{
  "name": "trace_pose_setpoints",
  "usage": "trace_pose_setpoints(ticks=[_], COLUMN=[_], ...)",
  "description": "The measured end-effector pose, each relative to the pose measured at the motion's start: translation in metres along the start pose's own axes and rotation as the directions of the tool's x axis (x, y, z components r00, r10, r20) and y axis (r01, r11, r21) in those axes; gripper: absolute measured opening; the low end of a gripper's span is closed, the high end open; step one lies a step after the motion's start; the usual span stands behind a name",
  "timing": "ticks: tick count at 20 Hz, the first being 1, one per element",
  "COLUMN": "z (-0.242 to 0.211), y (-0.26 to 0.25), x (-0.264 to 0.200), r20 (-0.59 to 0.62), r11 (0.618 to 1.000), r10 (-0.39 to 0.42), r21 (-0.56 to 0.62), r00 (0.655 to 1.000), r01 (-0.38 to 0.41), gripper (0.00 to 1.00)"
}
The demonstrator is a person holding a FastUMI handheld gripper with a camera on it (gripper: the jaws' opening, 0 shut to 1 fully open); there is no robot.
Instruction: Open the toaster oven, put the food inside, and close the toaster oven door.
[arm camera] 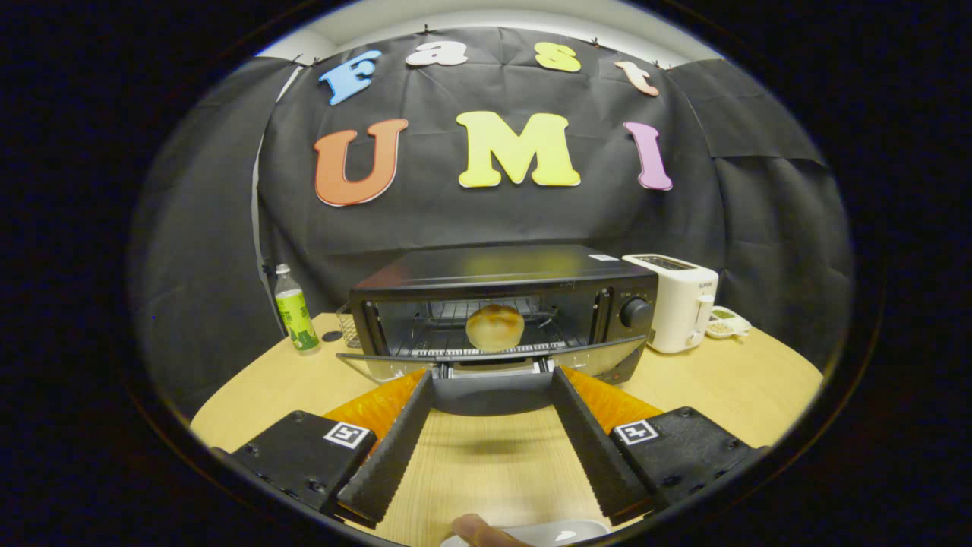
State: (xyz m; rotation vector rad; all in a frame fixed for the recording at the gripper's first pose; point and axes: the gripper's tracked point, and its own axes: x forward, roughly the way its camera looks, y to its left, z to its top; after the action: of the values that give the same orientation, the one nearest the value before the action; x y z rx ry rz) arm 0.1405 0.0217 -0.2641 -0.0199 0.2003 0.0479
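Black toaster oven point(505, 285) stands on the wooden table point(714, 380), its door point(486, 357) dropped open; a round golden bun point(494, 327) sits inside on the rack. The gripper point(492, 374) is spread wide, fingertips at the door's handle. A white toaster point(676, 300) stands right, a green bottle point(295, 311) left.

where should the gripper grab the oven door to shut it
Take the door by its handle, the bar along the free front edge, farthest from the hinge. The door lies folded down flat, so come from the front and slightly below, then lift. The open gripper already has its fingertips at either end of that handle. The bun sits inside on the rack.
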Motion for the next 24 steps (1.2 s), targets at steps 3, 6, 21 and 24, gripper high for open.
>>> trace_pose_setpoints(ticks=[3, 6, 21, 24], z=[0.016, 0.021, 0.152, 0.189], y=[-0.009, -0.014, -0.010, -0.016], x=[0.004, -0.003, -0.108, -0.134], r20=[0.074, 0.090, 0.147, 0.149], r11=[0.999, 0.999, 0.999, 0.999], r10=[0.004, 0.009, 0.026, -0.009], r21=[-0.032, -0.044, 0.020, 0.036], r00=[0.997, 0.996, 0.989, 0.989], r01=[-0.002, -0.005, -0.030, 0.003], gripper=[1.00, 1.00, 1.00, 1.00])
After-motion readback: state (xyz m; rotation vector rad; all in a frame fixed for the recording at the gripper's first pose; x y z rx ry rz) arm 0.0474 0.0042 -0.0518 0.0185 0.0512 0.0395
